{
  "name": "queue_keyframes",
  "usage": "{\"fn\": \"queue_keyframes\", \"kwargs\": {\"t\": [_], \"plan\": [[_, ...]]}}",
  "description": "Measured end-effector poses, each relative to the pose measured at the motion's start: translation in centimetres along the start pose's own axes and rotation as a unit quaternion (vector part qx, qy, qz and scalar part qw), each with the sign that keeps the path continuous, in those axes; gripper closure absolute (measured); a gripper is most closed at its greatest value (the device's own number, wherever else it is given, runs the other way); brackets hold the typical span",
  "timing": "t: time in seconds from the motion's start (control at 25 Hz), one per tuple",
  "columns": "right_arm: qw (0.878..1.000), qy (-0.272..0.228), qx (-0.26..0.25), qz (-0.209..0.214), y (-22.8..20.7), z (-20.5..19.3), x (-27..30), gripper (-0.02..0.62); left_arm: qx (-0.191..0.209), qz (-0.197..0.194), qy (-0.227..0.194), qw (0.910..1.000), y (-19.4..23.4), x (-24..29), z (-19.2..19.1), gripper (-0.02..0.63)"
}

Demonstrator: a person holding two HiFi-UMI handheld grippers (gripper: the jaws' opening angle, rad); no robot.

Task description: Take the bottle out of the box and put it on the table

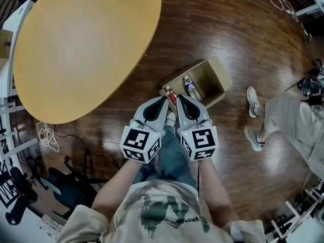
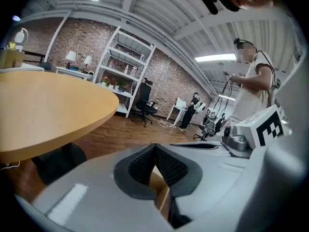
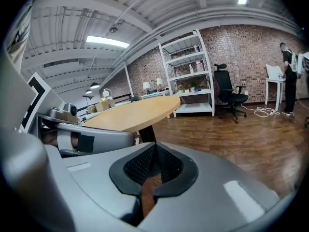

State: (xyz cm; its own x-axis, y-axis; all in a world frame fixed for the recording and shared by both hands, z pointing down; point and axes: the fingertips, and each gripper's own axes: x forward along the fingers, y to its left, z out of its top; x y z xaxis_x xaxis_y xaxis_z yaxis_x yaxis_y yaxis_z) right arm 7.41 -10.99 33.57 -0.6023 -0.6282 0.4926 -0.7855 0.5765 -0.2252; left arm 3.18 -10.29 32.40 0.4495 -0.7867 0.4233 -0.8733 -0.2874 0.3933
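Bottle [image 1: 191, 88] w/ blue label lies in open cardboard box [image 1: 221, 70] on floor [image 1: 228, 29], next to a second bottle w/ red label [image 1: 171, 94]. Your forearms reach fwd side by side, both tilted downward. Left claw [image 1: 166, 98] & right claw [image 1: 178, 96] are each clenched, tips together, empty. The bottle sits just beyond right claw's tip, not touching. Counter [image 1: 86, 44] stands upper left, well apart from box.

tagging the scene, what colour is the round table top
Plain light tan wood; the table top shows best in the head view.
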Motion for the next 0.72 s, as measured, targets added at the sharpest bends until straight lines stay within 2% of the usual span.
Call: {"fn": "queue_keyframes", "kwargs": {"t": [0.24,0.48,0.72], "plan": [[0.999,0.044,0.011,0.014,-2.8,-4.3,2.3,0.572,-0.019,0.01,0.02,0.9996,0.8,2.7,-3.1,0.606],[0.996,0.089,0.019,0.011,-7.0,-12.3,7.8,0.546,-0.039,0.015,0.055,0.9976,4.3,7.4,-10.1,0.606],[0.992,0.117,0.052,-0.009,-11.3,-20.9,13.5,0.535,-0.051,0.014,0.089,0.9946,8.4,12.6,-17.5,0.606]]}}
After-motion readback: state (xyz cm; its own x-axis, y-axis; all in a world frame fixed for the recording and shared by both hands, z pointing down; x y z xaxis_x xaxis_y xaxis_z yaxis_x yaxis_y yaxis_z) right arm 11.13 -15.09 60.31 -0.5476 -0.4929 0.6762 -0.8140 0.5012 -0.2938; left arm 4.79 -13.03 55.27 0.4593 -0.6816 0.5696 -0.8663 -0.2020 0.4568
